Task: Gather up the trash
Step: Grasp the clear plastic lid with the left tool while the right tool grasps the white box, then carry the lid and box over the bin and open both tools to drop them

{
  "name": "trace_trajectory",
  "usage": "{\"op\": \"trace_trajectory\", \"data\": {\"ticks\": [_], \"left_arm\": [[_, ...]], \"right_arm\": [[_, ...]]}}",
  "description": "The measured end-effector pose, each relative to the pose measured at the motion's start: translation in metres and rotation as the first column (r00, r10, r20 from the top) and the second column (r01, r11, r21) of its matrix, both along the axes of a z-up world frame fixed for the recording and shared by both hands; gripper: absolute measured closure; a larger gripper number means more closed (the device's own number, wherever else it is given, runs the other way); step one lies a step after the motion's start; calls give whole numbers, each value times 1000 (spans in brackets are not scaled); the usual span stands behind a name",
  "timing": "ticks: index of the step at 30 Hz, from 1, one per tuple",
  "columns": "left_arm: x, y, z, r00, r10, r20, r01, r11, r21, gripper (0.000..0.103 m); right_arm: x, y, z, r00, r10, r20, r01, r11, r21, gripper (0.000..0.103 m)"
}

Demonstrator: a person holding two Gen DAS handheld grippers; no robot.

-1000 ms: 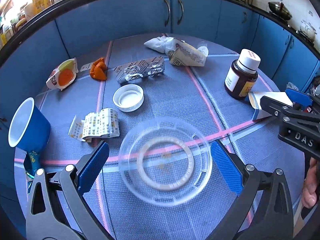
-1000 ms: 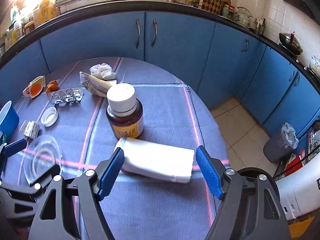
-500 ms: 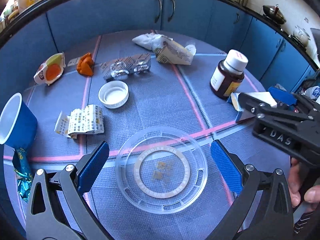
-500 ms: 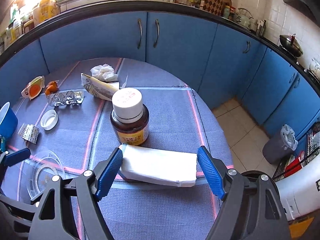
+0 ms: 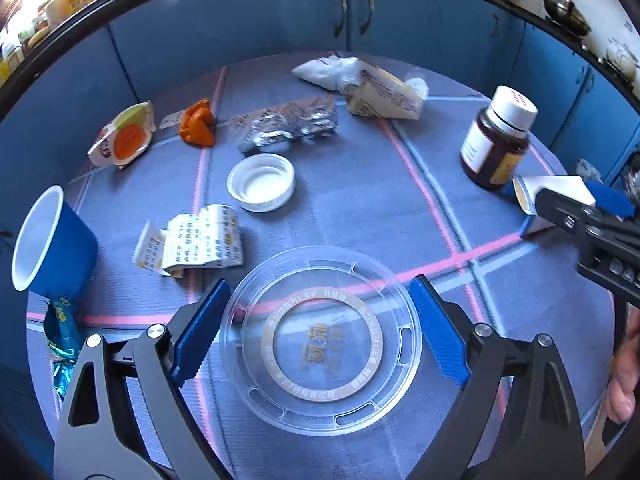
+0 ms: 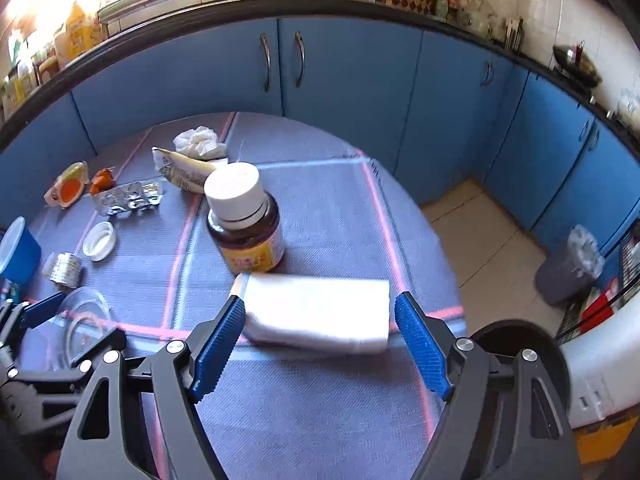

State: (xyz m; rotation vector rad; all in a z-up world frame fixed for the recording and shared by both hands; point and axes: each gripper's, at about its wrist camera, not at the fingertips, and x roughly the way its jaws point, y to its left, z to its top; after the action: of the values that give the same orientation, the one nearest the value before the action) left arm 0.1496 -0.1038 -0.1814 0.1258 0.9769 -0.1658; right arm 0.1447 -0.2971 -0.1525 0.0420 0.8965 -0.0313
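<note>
My left gripper (image 5: 320, 334) is spread wide, blue pads on either side of a clear plastic lid (image 5: 320, 338) lying flat on the tabletop (image 5: 360, 208). The pads sit just beside its rim; whether they touch it I cannot tell. Nothing is clamped.

My right gripper (image 6: 320, 344) is also wide open, straddling a white carton (image 6: 320, 312) lying on its side. The left pad is at the carton's end, the right pad a little clear of the other end. No hold on it.

Directly behind the carton stands a brown bottle (image 6: 246, 224) with a white cap, upright, close to or touching the carton.

Other trash, left wrist view: folded printed leaflet (image 5: 196, 242) just left of and beyond the lid; white jar cap (image 5: 261, 182), open side up, beyond that; crumpled foil blister pack (image 5: 288, 126); orange wad (image 5: 197, 122); torn orange-and-white cup seal (image 5: 122, 136); flattened printed wrapper (image 5: 384, 96) with crumpled white tissue (image 5: 324, 72) behind it. Blue paper cup (image 5: 52, 244) tilted at the left edge, a teal candy wrapper (image 5: 62, 336) beneath it.

Grey lined bin (image 6: 570, 266) on the floor, well apart from the tabletop.
</note>
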Motion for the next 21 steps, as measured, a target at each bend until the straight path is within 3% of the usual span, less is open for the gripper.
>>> {"op": "trace_trajectory", "data": {"ticks": [5,10,14,18,21], "left_arm": [[0,6,2,1000,15,6,-14,1000,-17,17],[-1,9,5,1000,11,11,-10,1000,-28,17],[-2,7,3,1000,-8,8,8,999,-40,17],[0,8,4,1000,-14,9,14,999,-53,17],[2,10,4,1000,-17,6,18,998,-62,17]], "right_arm": [[-1,3,5,1000,16,26,-16,1000,13,28],[8,0,-4,999,-20,-24,22,999,43,28],[19,11,-15,996,14,-85,-6,995,102,24],[22,30,-19,999,2,-50,-4,999,-51,20],[19,28,-16,1000,-12,-15,11,999,-46,21]]}}
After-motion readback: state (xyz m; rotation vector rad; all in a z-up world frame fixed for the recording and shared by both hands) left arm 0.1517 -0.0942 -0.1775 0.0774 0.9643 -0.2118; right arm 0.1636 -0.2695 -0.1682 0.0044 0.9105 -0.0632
